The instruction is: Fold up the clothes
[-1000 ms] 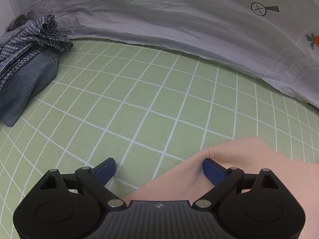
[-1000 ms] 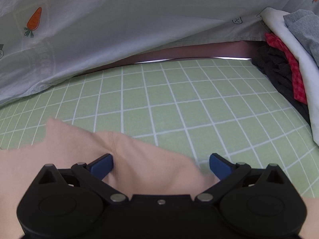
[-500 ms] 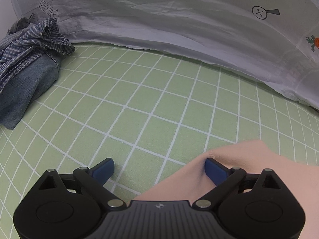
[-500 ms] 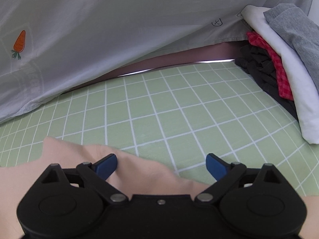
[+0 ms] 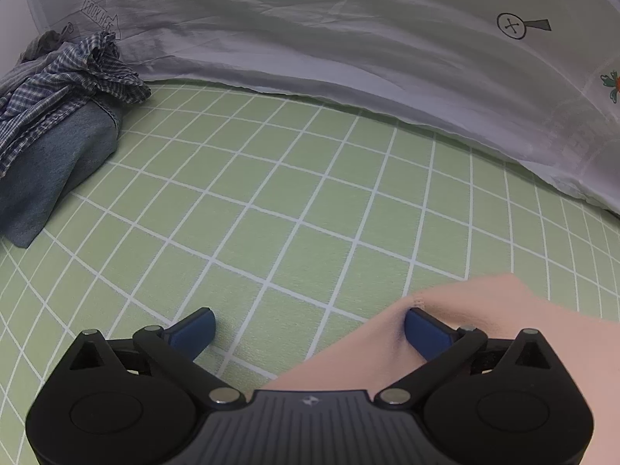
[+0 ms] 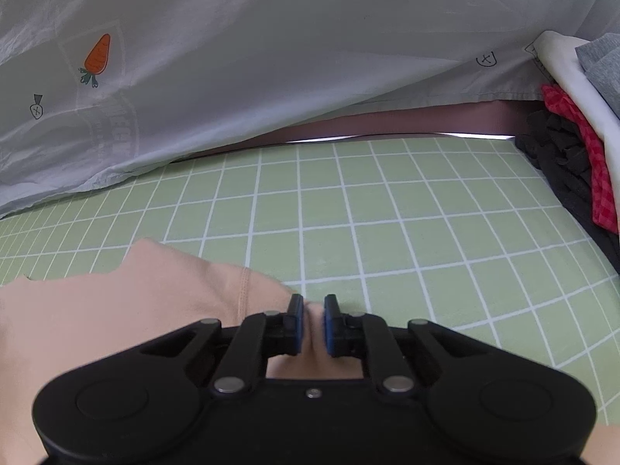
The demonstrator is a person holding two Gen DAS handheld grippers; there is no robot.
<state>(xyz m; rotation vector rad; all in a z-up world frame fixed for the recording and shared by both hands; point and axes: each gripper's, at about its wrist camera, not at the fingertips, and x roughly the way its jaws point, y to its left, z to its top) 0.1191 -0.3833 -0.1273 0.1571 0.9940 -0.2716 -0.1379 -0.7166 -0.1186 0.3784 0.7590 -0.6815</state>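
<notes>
A pale pink garment lies on the green gridded mat. In the left wrist view its corner reaches in from the lower right. My left gripper is open and its jaws are still opening. The right fingertip rests on the garment's edge, the left one on bare mat. In the right wrist view the pink garment spreads out to the left. My right gripper is closing, and a raised fold of the pink cloth is pinched between its blue pads.
A heap with a blue checked shirt over denim sits at the mat's far left. A pale sheet with carrot prints hangs along the back. Black, red checked, white and grey clothes are piled at the right.
My right gripper has gone from wide open to pinched on a fold of the pink garment. The left gripper has stayed in place, and its jaws have spread slightly.
</notes>
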